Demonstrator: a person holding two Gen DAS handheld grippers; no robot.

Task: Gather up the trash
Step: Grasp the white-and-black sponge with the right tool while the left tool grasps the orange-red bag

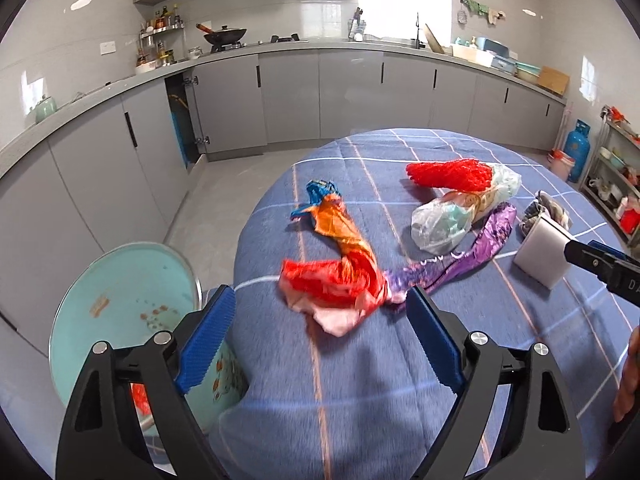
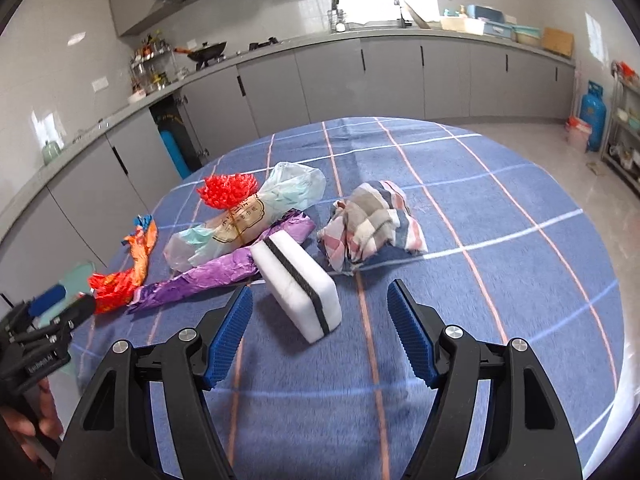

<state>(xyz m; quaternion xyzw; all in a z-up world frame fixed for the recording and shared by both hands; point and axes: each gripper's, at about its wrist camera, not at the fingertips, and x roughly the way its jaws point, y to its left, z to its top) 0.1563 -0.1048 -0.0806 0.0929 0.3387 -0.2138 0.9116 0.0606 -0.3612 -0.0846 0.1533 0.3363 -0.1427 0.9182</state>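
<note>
Sponge [image 2: 298, 286] nearest (right view), checked cloth [image 2: 370, 226] clear there, stool [image 1: 124, 300] left-only

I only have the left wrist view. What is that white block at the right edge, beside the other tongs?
Observer: A white sponge with a black stripe through its middle, standing on its long edge.
Operator: Do the right tongs grip it?
Observer: No. The right tongs are open; the sponge's near end sits between the pads with a clear gap on one side.
Operator: What is the bundle behind it?
Observer: A crumpled checked cloth, lying apart from the purple wrapper.
</note>
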